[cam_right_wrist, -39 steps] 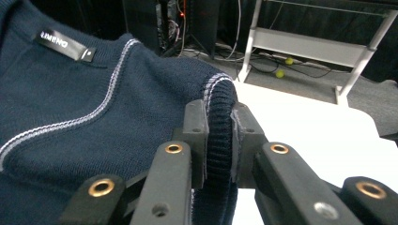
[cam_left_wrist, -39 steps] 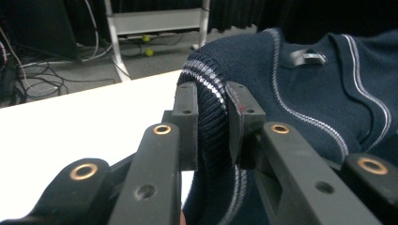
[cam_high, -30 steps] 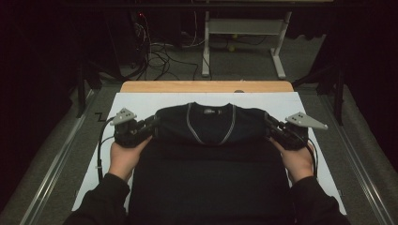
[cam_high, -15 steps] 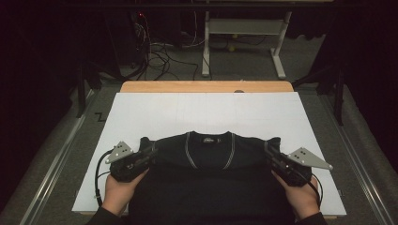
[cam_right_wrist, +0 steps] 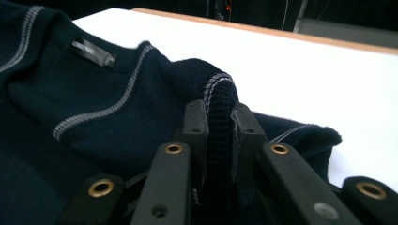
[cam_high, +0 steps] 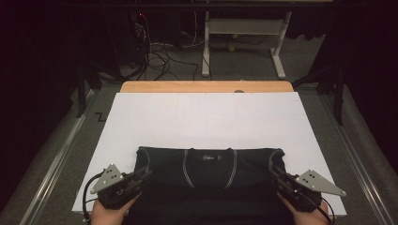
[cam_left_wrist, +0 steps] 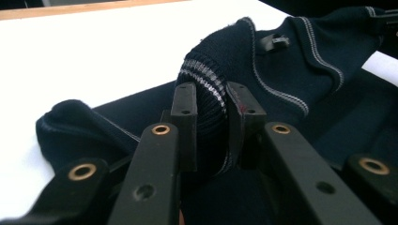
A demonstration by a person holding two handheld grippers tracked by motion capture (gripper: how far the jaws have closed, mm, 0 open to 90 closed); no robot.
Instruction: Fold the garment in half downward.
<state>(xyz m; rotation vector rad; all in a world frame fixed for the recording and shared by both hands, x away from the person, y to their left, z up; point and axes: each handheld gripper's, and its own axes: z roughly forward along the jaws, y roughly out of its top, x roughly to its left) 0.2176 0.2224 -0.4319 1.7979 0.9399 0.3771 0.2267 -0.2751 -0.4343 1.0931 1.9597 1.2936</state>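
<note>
A dark navy sweater (cam_high: 209,168) with pale stripes is folded on the white bench (cam_high: 206,117), pinched tight by left claw (cam_high: 141,177) and right claw (cam_high: 277,174).

white table sheet (cam_high: 206,122): flat, covers most of the table | wooden table edge (cam_high: 206,86): bare strip along far side | grey carpet floor (cam_high: 324,56): beyond and both sides | white desk frame (cam_high: 244,35): stands far back on floor | cables (cam_high: 157,49): tangled on floor, left of frame
</note>
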